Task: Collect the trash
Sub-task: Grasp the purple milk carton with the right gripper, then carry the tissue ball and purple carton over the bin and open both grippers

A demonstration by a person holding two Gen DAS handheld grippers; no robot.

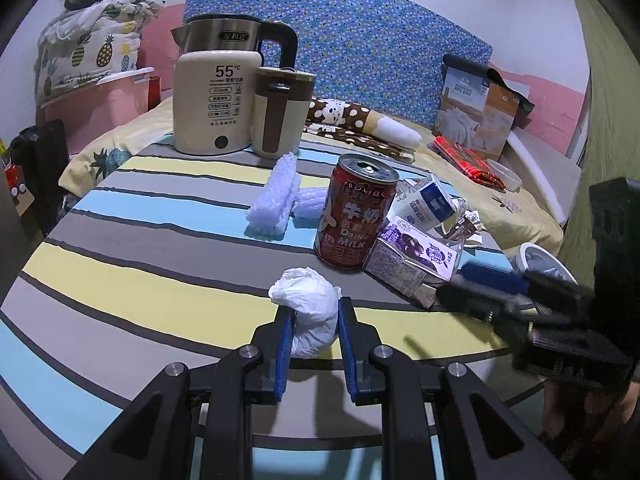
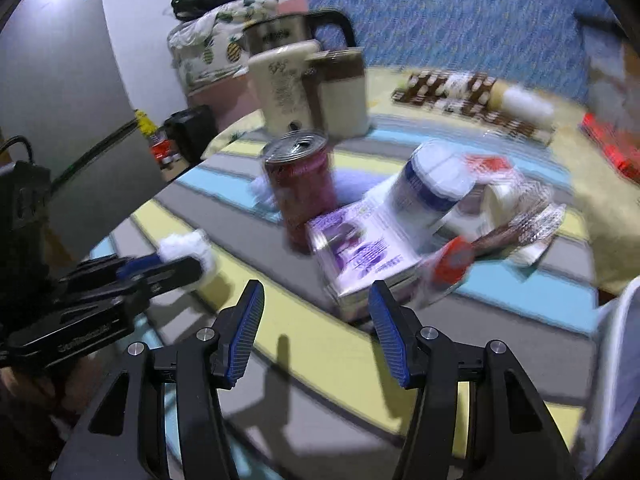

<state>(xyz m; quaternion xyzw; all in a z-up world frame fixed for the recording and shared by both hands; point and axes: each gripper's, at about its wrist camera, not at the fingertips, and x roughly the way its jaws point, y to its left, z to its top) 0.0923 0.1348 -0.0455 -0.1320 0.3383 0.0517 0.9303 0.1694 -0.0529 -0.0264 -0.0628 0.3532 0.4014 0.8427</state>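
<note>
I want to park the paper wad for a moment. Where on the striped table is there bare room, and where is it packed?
Bare: the near-left stripes of the table, between the paper wad in the left claw and the kettle. Packed: the right side, where the red can, purple carton, yogurt cup and wrappers crowd beside the right claw.

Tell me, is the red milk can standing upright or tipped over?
Upright: the red milk can stands on its base, its opened top facing up.

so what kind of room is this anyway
Most likely a small bedroom in a home: a bed with a patterned blue headboard sits right behind the striped table, folded pineapple-print bedding is piled in the corner, and an electric kettle stands on the table.
</note>
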